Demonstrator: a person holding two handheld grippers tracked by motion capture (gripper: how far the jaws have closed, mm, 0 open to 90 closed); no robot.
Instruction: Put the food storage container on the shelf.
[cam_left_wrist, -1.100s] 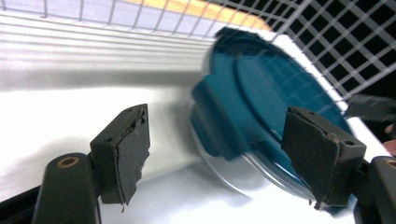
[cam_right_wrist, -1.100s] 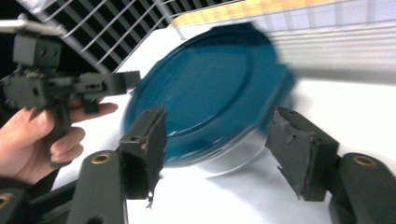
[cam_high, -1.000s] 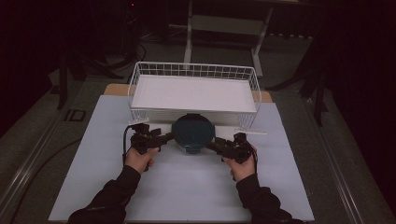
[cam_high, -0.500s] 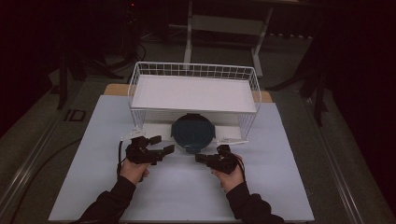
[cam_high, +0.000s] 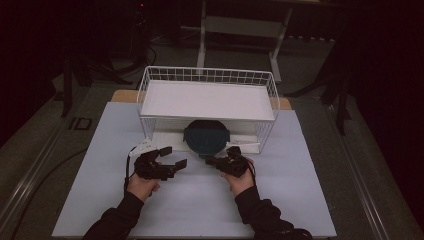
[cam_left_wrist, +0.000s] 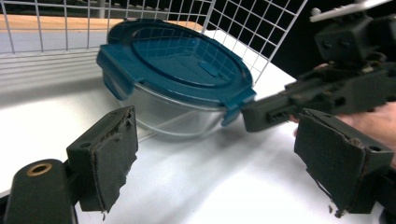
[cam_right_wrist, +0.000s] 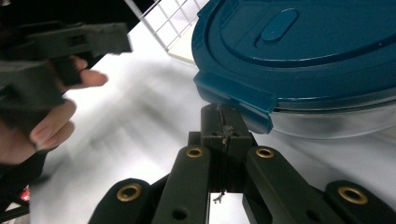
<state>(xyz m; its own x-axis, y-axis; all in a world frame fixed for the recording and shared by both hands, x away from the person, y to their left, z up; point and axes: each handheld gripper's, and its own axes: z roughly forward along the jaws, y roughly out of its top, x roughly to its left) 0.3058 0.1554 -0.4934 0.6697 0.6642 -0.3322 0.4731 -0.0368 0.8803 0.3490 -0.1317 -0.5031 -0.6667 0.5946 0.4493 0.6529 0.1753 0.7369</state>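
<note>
A round glass container with a dark teal clip lid (cam_high: 206, 137) (cam_left_wrist: 173, 60) (cam_right_wrist: 303, 51) sits on the table, partly under the white wire basket (cam_high: 207, 75). My left gripper (cam_high: 176, 156) (cam_left_wrist: 224, 158) hovers in front and to the left of it. Its jaws have just been opening and stand open, with nothing between the pads (cam_left_wrist: 114, 158). My right gripper (cam_high: 207, 160) (cam_right_wrist: 224, 123) is shut and empty. Its tip sits just under a lid latch (cam_right_wrist: 236, 98) at the container's near side. I cannot tell whether it touches.
The wire basket stands on legs, with a white sheet (cam_high: 207, 100) in its floor above the container. A pale mat (cam_high: 300, 190) covers the table, with free room on both sides. Both hands come in from the near edge.
Both grippers have drawn back from the container's sides toward the near edge. The right jaws have closed. The left jaws have spread wider. The container has stayed put.
</note>
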